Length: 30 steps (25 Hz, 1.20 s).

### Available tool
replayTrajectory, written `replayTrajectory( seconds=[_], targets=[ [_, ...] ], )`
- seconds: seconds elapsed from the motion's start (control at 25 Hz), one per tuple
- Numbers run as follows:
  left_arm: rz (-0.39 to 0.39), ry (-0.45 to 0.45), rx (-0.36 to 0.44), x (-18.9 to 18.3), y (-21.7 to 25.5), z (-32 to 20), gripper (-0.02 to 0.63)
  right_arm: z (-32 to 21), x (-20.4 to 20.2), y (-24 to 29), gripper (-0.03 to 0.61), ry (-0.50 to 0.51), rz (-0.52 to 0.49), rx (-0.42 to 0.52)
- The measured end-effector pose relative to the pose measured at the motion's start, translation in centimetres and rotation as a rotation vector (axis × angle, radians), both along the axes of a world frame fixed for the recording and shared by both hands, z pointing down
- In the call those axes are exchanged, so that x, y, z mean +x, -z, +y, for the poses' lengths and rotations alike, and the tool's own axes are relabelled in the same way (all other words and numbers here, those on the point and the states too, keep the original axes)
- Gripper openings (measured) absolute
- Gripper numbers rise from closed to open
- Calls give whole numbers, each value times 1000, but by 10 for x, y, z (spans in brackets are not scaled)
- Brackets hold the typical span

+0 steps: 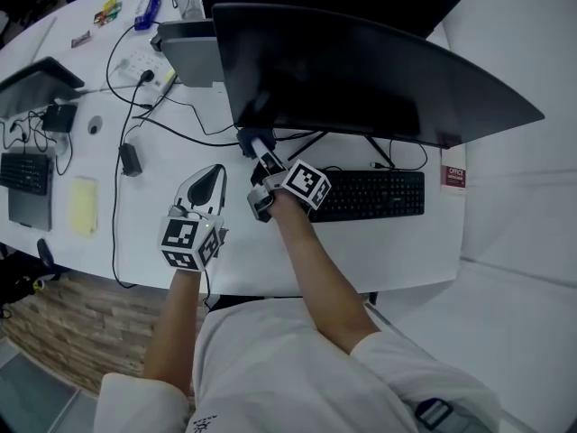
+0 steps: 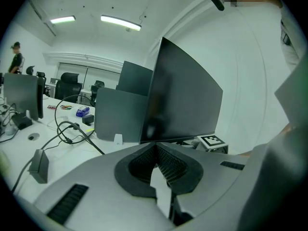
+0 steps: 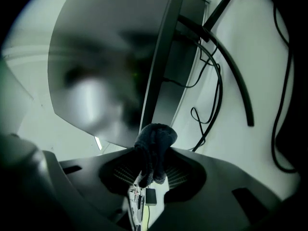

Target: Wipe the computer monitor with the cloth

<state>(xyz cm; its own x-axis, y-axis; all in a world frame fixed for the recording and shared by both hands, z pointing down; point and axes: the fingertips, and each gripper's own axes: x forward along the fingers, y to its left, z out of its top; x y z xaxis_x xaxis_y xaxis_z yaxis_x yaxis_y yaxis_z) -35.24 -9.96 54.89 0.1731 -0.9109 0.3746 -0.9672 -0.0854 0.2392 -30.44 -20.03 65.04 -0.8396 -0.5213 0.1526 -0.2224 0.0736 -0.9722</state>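
Above white desk [image 1: 397, 251], right hand-held gripper [image 3: 153, 170] pinches dark cloth [image 3: 154, 141], seemingly touching monitor's [image 3: 96, 57] lower edge.

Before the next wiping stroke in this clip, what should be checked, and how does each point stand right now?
1. Cloth gripped: ok. The right gripper is shut on the dark cloth, with a wad poking past the tips.
2. Cloth against the monitor: cannot tell. It sits at the lower edge near a corner, but contact is not shown.
3. Left gripper out of the way: ok. It is shut and empty, over the desk, left of the right one.
4. Cables clear of the stroke: probably ok. They lie on the desk below the monitor.
5. Keyboard clear: ok. It lies right of the right gripper.
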Motion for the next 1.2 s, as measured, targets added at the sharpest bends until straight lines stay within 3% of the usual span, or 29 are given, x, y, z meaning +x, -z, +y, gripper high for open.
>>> replayTrajectory(
  seconds=[0.44, 0.64, 0.88, 1.2],
  targets=[
    [15, 29, 8, -34, -1, 14, 11, 27, -60, 4, 137, 70, -3, -8],
    [23, 46, 6, -42, -3, 21, 11, 33, -84, 18, 137, 112, 0, 43],
    [26, 57, 15, -49, 0, 27, 11, 18, -83, 35, 137, 44, 19, 84],
    [19, 61, 52, -55, 16, 26, 11, 16, -78, 52, 137, 49, 50, 147]
  ],
)
